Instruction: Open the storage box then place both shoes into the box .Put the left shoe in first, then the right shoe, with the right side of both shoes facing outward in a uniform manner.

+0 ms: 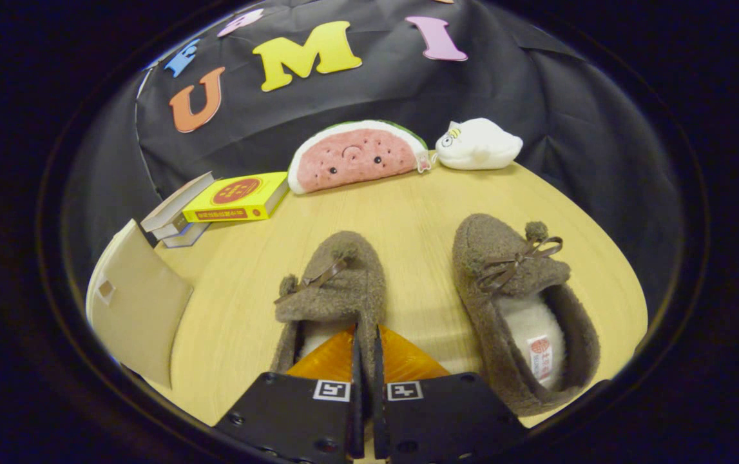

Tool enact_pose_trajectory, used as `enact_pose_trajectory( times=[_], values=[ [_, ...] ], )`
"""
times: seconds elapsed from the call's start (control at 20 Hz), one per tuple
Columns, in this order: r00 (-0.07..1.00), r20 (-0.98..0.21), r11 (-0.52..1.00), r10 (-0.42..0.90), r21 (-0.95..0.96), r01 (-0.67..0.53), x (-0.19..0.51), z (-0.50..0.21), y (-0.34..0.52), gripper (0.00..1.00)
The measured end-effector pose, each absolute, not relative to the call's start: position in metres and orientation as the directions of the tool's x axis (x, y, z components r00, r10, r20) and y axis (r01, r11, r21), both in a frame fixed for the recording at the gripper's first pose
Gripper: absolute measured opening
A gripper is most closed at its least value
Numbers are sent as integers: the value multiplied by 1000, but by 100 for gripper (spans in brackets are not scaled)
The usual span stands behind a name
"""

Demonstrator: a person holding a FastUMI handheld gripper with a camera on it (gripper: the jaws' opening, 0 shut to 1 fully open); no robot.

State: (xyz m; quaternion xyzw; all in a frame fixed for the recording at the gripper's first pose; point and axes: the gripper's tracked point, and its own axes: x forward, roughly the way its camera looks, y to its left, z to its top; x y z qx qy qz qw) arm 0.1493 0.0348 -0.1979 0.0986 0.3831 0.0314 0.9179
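Gripper view: gripper [364,335] fingers nearly together over the left shoe [334,290], hiding its heel; whether they pinch its collar is unclear. Right shoe [517,303] lies beside it, bare table [421,206] between them. Storage box [134,303], partly cut off, sits at the table's left edge.

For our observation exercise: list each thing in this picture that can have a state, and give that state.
gripper: fingers nearly closed on the side wall of the left shoe.
left shoe: upright on the table, bow tied.
right shoe: upright, apart from the left one, untouched.
storage box: lid or flap stands raised; inside hidden.
books: closed, stacked.
watermelon plush: upright against the wall.
white plush: lying down.
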Motion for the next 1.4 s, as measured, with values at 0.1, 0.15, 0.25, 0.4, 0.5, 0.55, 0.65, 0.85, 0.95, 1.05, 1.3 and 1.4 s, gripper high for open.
enact_pose_trajectory(
  times=[0.1,0.15,0.25,0.4,0.5,0.55,0.65,0.85,0.95,1.05,1.3,1.4],
  values=[
    [700,-696,961,158,271,52,144,-194,38,1],
    [692,-698,950,184,307,57,139,-193,45,0],
    [681,-696,927,227,369,69,128,-186,58,0],
    [689,-669,902,279,429,51,113,-160,90,0],
    [703,-640,885,311,465,32,105,-131,118,0],
    [710,-624,876,325,481,22,103,-114,134,0],
    [727,-586,861,357,508,-13,101,-75,169,0],
    [734,-543,840,408,538,-70,103,-15,246,0],
    [731,-529,816,431,574,-66,104,7,292,0],
    [721,-539,802,436,596,-39,105,11,332,0],
    [640,-627,780,444,622,68,94,-35,412,0],
    [605,-662,779,442,617,107,86,-56,432,0]
  ],
)
